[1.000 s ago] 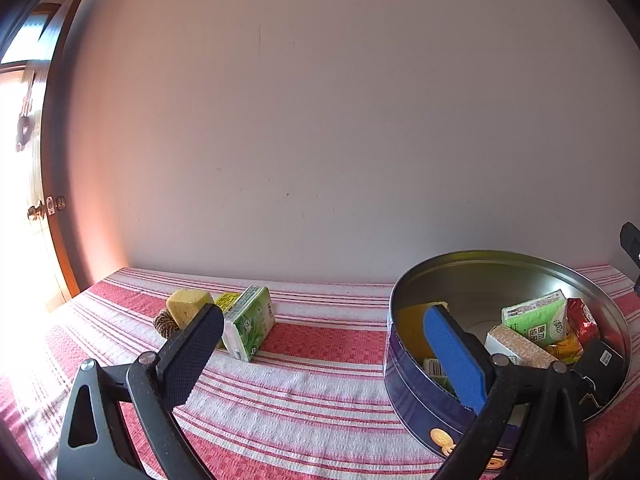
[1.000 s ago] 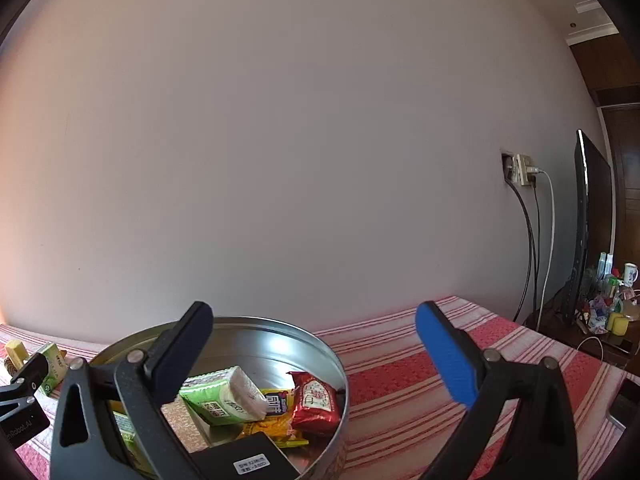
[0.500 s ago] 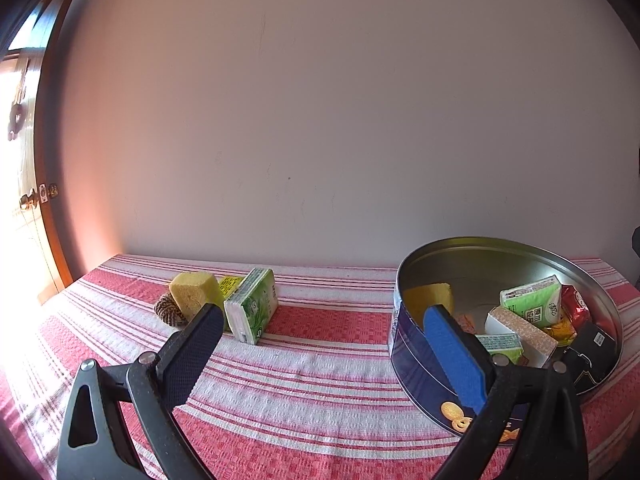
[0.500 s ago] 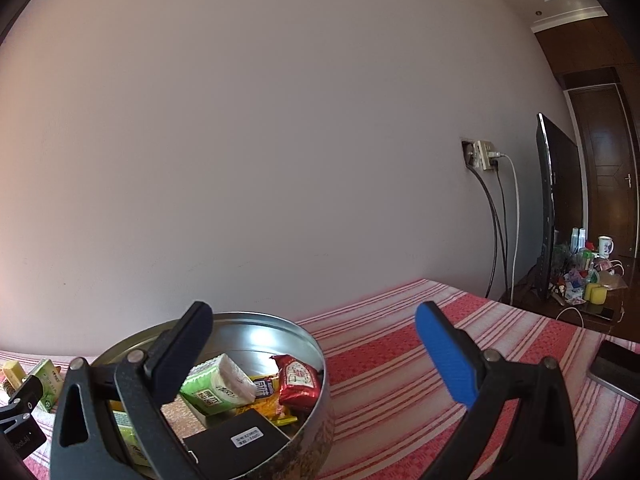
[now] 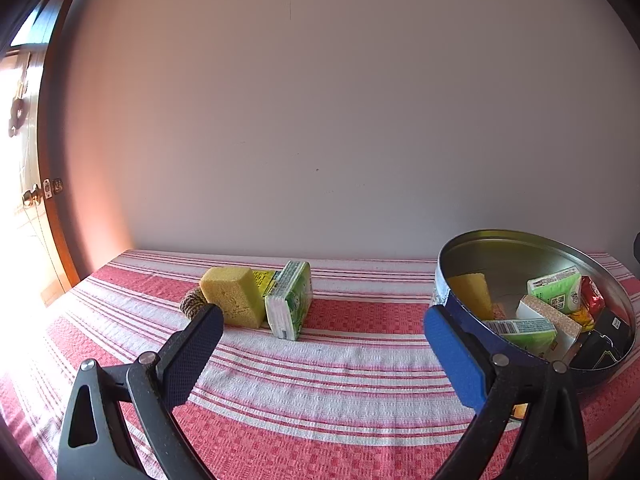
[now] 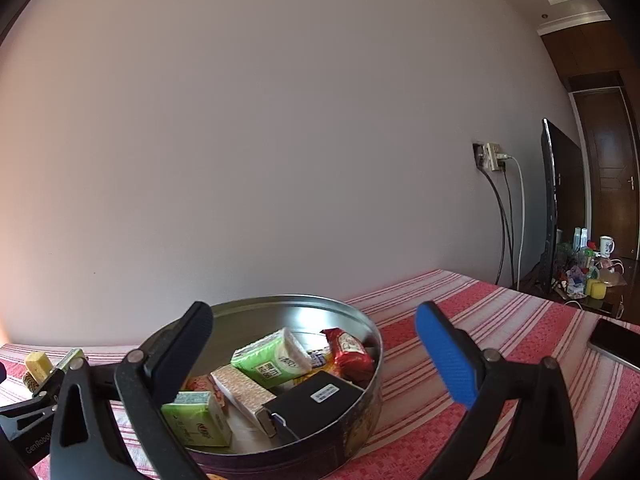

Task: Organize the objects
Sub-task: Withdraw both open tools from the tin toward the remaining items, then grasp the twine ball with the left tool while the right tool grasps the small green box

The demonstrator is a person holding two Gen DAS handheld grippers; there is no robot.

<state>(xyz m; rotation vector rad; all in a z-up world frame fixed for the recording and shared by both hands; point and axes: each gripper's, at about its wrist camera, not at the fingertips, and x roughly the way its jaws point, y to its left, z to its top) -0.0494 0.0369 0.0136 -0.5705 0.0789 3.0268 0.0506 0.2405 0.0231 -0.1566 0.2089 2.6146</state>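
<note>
A round blue tin [image 5: 452, 312] [image 6: 368, 344] stands on the red striped cloth and holds several packets, a yellow sponge [image 5: 470, 294] and a black box [image 6: 316, 398]. Left of it on the cloth lie a yellow sponge [image 5: 234, 300], a green tissue pack [image 5: 292, 306], a yellow-labelled packet [image 5: 265, 280] between them and a small brown ball [image 5: 192, 306]. My left gripper [image 5: 320, 360] is open and empty, above the cloth between these items and the tin. My right gripper [image 6: 316, 356] is open and empty, over the tin's near right side.
A plain wall runs close behind the table. A door frame [image 5: 48, 184] is at the far left. At the right are wall sockets with cables [image 6: 494, 158], a dark screen [image 6: 550, 200], a cluttered side table [image 6: 588, 276] and a dark phone [image 6: 614, 342] on the cloth.
The left gripper has drawn back and swung left, so the sponge and tissue pack now sit nearer the centre. The right gripper has risen and pulled back from the tin. Both stayed open.
</note>
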